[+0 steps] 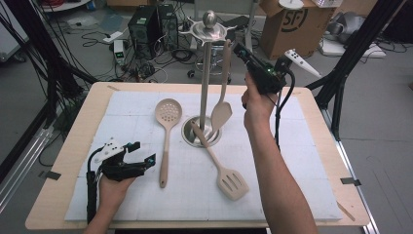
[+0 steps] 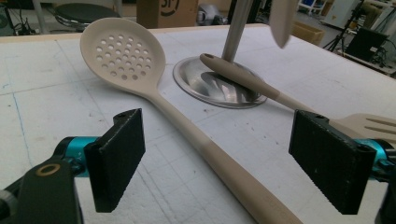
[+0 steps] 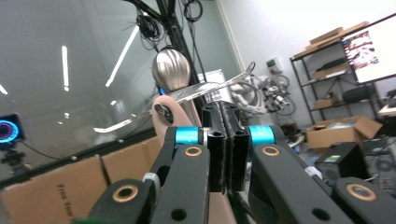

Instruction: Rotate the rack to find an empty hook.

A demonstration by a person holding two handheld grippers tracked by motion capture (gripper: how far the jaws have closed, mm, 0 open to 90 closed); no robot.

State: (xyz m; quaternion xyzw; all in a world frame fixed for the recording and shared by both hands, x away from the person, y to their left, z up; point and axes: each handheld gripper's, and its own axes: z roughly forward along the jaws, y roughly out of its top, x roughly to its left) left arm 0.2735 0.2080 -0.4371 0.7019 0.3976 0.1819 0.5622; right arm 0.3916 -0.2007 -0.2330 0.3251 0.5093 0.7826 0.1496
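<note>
A metal utensil stand [image 1: 203,73] rises from a round base [image 1: 190,134] at mid-table. A beige solid spatula [image 1: 221,114] hangs from one of its top hooks. My right gripper [image 1: 238,48] is raised beside that hook, jaws shut pad to pad with nothing between them [image 3: 225,140]; the spatula's handle end [image 3: 175,114] hangs just behind its left jaw, under the stand's knob [image 3: 170,70]. A perforated spoon [image 1: 168,113] and a slotted turner [image 1: 233,183] lie on the mat. My left gripper [image 1: 146,158] rests open, and the spoon's handle [image 2: 219,163] runs between its pads untouched.
A white foam mat [image 1: 292,161] covers the wooden table [image 1: 73,146]. The turner's handle leans on the stand's base [image 2: 215,86]. Black frame posts stand at both sides, with cables, computer boxes and a cardboard box on the floor beyond the far edge.
</note>
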